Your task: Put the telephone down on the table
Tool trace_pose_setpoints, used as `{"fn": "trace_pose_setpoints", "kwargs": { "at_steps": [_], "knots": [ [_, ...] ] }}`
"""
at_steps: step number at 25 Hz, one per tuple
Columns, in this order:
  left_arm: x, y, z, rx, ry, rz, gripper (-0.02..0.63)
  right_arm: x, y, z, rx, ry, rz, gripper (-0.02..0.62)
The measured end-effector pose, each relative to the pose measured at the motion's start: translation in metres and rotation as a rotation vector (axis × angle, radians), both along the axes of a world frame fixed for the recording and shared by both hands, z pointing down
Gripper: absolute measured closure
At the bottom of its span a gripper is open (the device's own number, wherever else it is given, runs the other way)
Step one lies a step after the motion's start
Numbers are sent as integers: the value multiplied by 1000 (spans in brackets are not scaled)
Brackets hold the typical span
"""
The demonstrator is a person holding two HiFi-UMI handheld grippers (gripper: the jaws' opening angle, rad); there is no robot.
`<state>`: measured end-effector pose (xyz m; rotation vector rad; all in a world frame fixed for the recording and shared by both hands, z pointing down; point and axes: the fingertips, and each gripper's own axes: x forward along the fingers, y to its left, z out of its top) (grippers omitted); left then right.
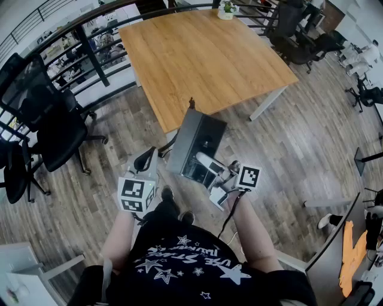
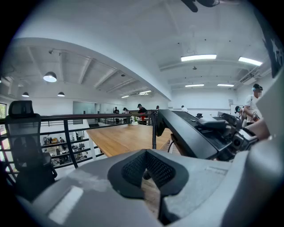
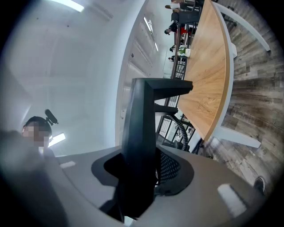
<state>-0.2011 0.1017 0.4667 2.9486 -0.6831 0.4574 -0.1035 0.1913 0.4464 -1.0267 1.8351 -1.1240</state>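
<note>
- The table (image 1: 197,54) is a large wooden top standing ahead of the person on a plank floor (image 1: 287,137). It is bare apart from a small potted plant (image 1: 227,9) at the far edge, so there is ample free surface.
- The office chairs (image 1: 54,128) are black and stand to the left by the railing, well apart from the line to the table. They pose no obstruction.
- The telephone (image 1: 194,143) is a dark desk set held in the air above the floor, just short of the table's near corner and not yet over the top. It is tilted, with the far end higher than the held end. I judge this to be the carry stage, with set-down not yet begun.
- The right gripper (image 1: 206,162) has its jaws clamped on the telephone's near end, and the body rises between the pads. With the grip at one end only, the load is off-centre and could swing or slip if moved briskly.
- The left gripper (image 1: 145,160) has its jaws together at the tips with nothing between them. It is beside the telephone and apart from it, so it is available to steady the far end.
- The coiled cord (image 2: 154,128) hangs down from the telephone's far end.
- Recommendation:
  - Advance slowly until the whole set is over the top, well inside the edge.
  - Level it, then lower it until the underside lies flat.
  - Let go only once it is flat.
  - Keep the cord clear of the table corner and out from under the set.
</note>
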Motion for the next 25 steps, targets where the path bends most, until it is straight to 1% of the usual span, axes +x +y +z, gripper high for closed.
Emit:
{"fn": "trace_pose_setpoints", "kwargs": {
  "at_steps": [4,8,12,18,22,25],
  "knots": [
    [-7,23,-2,5,-14,5,604,-7,22,-2,-8,9,-10,433],
    [-9,35,-7,17,-4,10,604,-10,34,1,-21,14,-10,433],
    [-12,39,-5,10,-5,6,604,-16,39,3,-29,19,-19,433],
    [-7,35,-5,8,-9,-8,604,-14,39,4,-29,12,-24,433],
    [-5,38,-8,6,-1,-11,604,-12,43,2,-24,24,-27,433],
    [-7,40,-11,7,5,-14,604,-12,45,0,-42,37,-26,431]
  ]
}}
